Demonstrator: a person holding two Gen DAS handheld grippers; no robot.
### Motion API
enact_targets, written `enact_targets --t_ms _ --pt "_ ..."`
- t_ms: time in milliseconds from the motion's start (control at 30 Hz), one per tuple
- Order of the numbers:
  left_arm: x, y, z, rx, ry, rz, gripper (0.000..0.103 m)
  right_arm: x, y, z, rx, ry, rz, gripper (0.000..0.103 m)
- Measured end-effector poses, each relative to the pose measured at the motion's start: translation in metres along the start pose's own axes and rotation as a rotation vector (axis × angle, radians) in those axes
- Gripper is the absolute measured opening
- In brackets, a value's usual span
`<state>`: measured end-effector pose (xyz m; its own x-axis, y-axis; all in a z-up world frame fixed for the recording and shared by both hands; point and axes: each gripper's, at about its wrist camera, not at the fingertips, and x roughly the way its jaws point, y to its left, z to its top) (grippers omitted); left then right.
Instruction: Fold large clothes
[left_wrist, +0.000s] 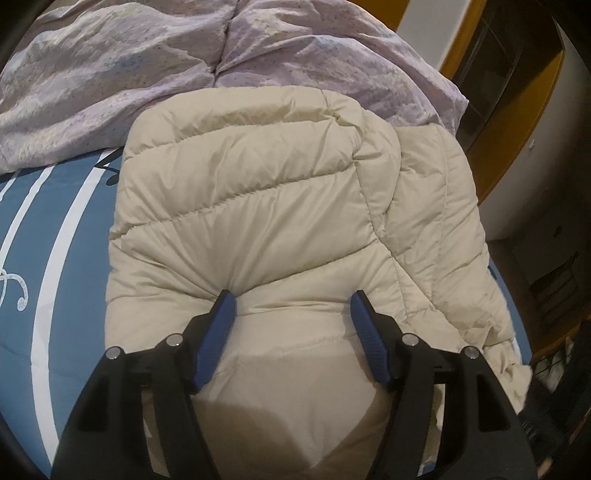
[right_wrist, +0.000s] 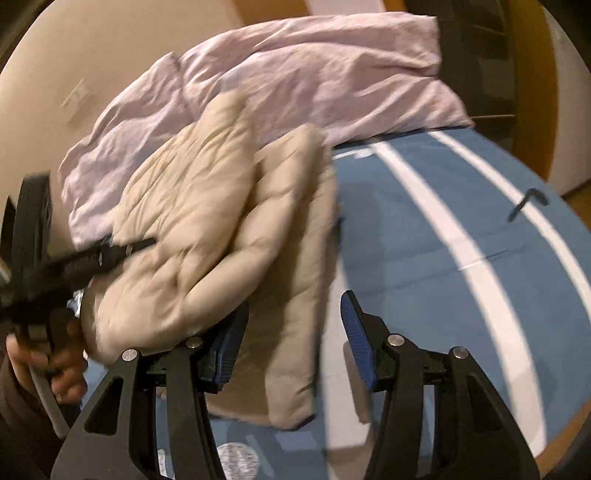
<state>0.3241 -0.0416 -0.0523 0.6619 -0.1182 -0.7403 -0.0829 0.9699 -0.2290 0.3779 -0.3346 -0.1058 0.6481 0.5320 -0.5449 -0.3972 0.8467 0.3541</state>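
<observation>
A cream quilted puffer jacket (left_wrist: 258, 192) lies folded on a blue bed sheet (left_wrist: 55, 280). My left gripper (left_wrist: 292, 299) points down at the jacket's near end. A thick puffy fold fills the gap between its blue pads (left_wrist: 221, 317), and creases run out from the left fingertip, so the pads press on it. The right wrist view is blurred. In it the jacket (right_wrist: 192, 221) is heaped at the left, and my right gripper (right_wrist: 291, 314) hovers open over its lower flap, with bare sheet showing beside the right pad (right_wrist: 354, 339). A hand (right_wrist: 48, 365) holds the left gripper's handle at the far left.
A crumpled lilac duvet (left_wrist: 147, 74) is piled behind the jacket against a beige wall (right_wrist: 92, 55). The blue sheet with white stripes (right_wrist: 443, 240) stretches to the right of the jacket. Wooden furniture (left_wrist: 517, 147) stands past the bed's right edge.
</observation>
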Motion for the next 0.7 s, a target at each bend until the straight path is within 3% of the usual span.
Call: enact_targets --t_ms 233,333,533,700 --pt "0.004 -0.012 -0.003 0.033 -0.005 0.018 0.066 -0.019 0.005 0.031 -0.001 -0.09 -0.041 0.052" --pt "0.006 -0.016 -0.003 0.046 -0.004 0.016 0.067 -0.024 0.01 0.045 -0.007 -0.116 -0.017 0.049" --pt "0.011 -0.02 -0.001 0.055 -0.002 0.019 0.069 -0.007 0.034 0.051 -0.069 -0.087 0.039 0.037" --pt "0.014 -0.024 -0.002 0.075 -0.003 0.025 0.07 0.008 0.045 0.046 -0.081 -0.066 0.072 0.034"
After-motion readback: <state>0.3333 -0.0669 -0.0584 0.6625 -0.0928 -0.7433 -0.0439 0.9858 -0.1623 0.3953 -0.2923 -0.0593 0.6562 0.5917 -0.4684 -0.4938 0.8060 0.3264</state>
